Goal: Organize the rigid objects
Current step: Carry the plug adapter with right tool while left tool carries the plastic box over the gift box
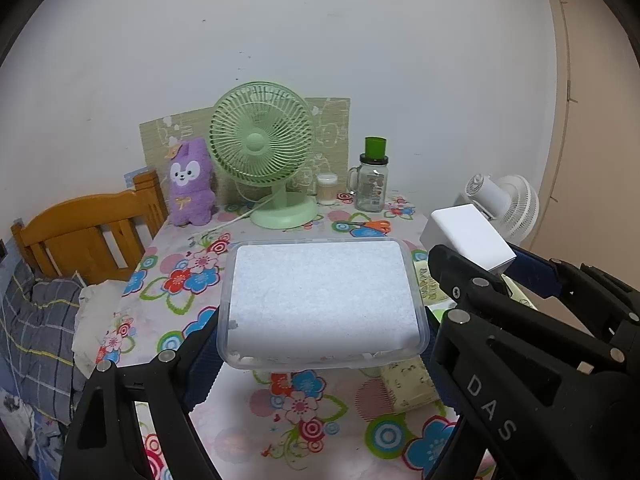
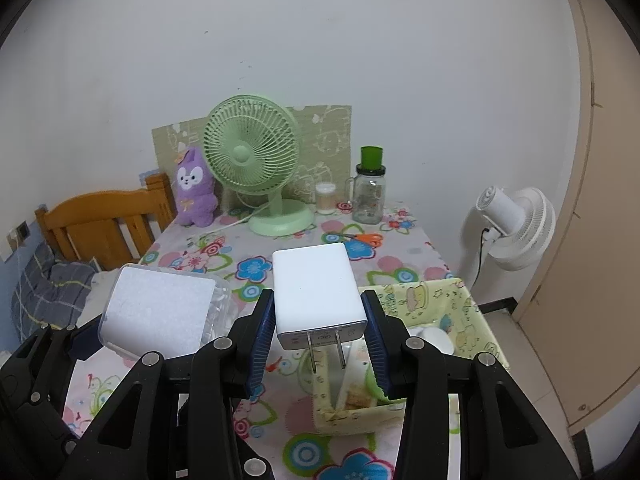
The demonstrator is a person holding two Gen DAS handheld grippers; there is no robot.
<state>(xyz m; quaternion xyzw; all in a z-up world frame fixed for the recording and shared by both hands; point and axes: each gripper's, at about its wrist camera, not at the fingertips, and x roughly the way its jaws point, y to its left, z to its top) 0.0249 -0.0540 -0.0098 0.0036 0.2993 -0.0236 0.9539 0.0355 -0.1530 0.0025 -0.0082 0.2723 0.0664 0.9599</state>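
clear plastic box (image 1: 324,300) held aloft, white charger (image 2: 318,292) gripped

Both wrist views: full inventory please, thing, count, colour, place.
plastic box: 1, clear with white contents, held in left fingers above table
charger: 1, white, two prongs, clamped in right fingers
fabric basket: 1, yellow-green print, table's right side
desk fan: 1, green, table back
plush toy: 1, purple, left of fan
glass jar: 1, clear, green cup on top, right of fan
scissors: 1, orange handles, before jar
standing fan: 1, white, right of table
tablecloth: 1, floral
left gripper: black, blue pads
right gripper: black, blue pads
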